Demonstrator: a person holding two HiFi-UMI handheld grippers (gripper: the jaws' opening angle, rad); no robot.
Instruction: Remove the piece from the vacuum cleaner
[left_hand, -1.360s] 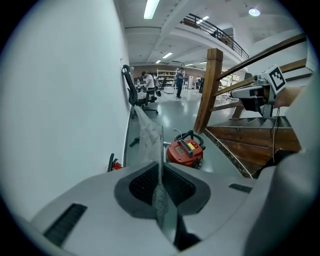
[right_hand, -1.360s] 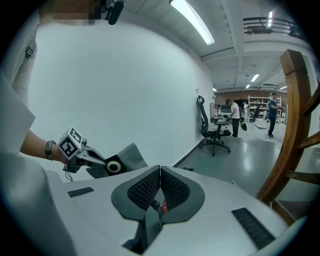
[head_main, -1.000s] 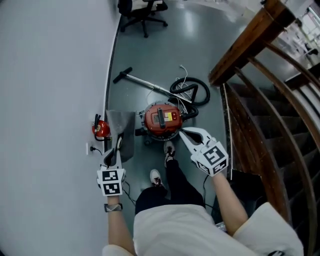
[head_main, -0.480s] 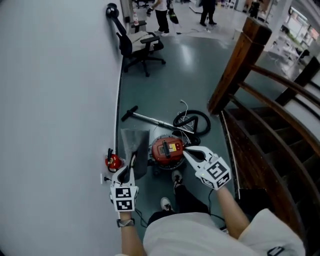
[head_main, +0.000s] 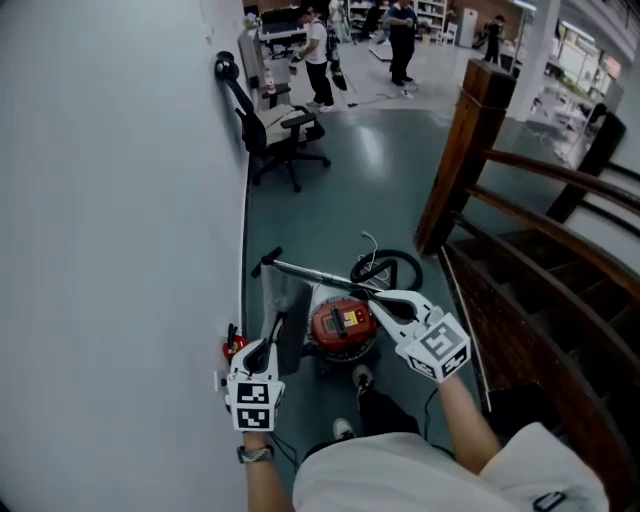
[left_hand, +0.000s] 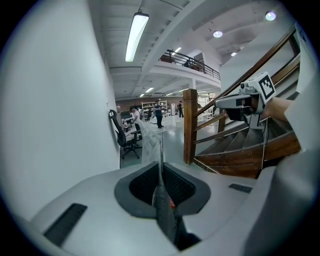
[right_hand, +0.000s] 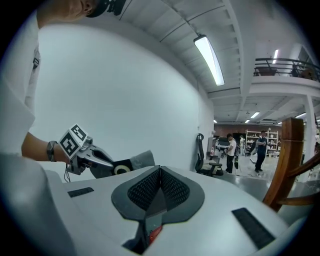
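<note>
The left gripper is clamped on a thin grey piece, a flat sheet that runs edge-on between its pads in the left gripper view and stands up out of the jaws towards the far room. The right gripper has its jaws pressed together with nothing between them and hovers over the right side of the red vacuum cleaner. The vacuum cleaner sits on the floor in front of the person's feet, its hose coiled behind it. In the head view the piece shows just left of the machine, near the wall, and does not appear joined to it. Judged from this, the removal itself looks done; what may remain is carrying the piece clear and setting it down, with the lid left to check
</note>
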